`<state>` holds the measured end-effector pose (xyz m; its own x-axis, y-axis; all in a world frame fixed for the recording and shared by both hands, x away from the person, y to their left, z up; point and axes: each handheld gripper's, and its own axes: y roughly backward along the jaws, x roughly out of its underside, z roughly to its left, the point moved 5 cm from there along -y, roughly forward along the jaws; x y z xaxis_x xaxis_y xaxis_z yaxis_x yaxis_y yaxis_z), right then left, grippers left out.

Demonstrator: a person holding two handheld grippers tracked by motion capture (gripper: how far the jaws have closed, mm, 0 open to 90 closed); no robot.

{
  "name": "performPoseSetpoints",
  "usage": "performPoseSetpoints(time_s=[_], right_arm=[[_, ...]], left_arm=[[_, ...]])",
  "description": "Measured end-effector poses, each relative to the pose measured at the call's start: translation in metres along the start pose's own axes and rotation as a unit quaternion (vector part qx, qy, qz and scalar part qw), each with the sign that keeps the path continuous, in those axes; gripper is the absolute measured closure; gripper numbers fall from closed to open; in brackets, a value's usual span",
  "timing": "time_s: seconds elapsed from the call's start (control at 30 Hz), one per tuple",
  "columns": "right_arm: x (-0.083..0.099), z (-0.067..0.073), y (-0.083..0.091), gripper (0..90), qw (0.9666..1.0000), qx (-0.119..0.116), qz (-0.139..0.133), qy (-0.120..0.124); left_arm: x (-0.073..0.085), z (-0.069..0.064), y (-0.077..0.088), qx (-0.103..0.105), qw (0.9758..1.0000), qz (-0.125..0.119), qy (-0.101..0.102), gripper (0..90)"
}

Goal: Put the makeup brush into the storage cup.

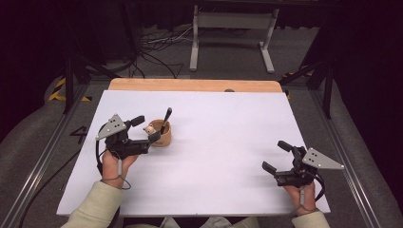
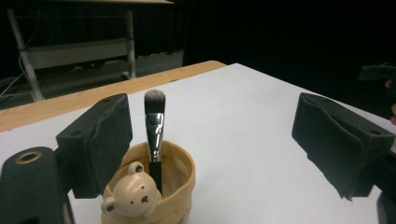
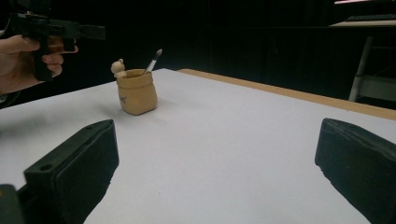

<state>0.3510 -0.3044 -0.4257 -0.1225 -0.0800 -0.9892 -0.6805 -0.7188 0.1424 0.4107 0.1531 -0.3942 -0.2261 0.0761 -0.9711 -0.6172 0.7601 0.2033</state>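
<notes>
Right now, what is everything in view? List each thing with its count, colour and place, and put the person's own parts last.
bear pot: one, tan, left half of the sheet, bear head on its rim.
makeup brush: one, black handle, silver ferrule, standing bristles-up in the pot.
white sheet: one, covering the table.
wooden table: one, bare strip at the far edge.
metal frame: one, grey, on the floor beyond the table.
cables: several, black and white, on the floor.
left gripper: one, black, open, beside the pot.
right gripper: one, black, open, near right corner.

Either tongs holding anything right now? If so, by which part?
Nothing held. Left tongs stand open around the brush in the cup; right tongs open.
</notes>
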Motion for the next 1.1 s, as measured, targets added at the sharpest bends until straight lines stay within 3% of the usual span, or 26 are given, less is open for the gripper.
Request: performPoseSetpoints(time_s=[0.07, 0.13, 0.33, 0.57, 0.87, 1.1], right_arm=[[-0.001, -0.001, 0.001, 0.0, 1.0000, 0.002, -0.001, 0.001], [-0.001, -0.002, 0.002, 0.0, 1.0000, 0.004, -0.001, 0.001], [0.000, -0.003, 0.002, 0.0, 1.0000, 0.005, 0.003, 0.003], [0.002, -0.003, 0.000, 0.0, 0.9999, 0.004, 0.013, 0.005], [0.004, -0.002, -0.001, 0.0, 0.9996, 0.005, 0.022, 0.017], [0.006, -0.002, -0.003, 0.0, 0.9994, 0.002, 0.026, 0.024]], left_arm=[[0.001, 0.000, 0.004, 0.009, 0.9999, 0.004, -0.007, 9.9], [0.002, 0.001, 0.009, 0.021, 0.9998, 0.002, 0.004, 8.4], [0.007, 0.002, 0.024, 0.033, 0.9995, -0.003, 0.003, 6.2], [0.015, 0.001, 0.042, 0.041, 0.9991, -0.004, -0.010, 5.3], [0.031, 0.000, 0.055, 0.051, 0.9986, -0.009, -0.011, 4.2], [0.045, -0.005, 0.058, 0.058, 0.9981, 0.004, -0.020, 4.3]])
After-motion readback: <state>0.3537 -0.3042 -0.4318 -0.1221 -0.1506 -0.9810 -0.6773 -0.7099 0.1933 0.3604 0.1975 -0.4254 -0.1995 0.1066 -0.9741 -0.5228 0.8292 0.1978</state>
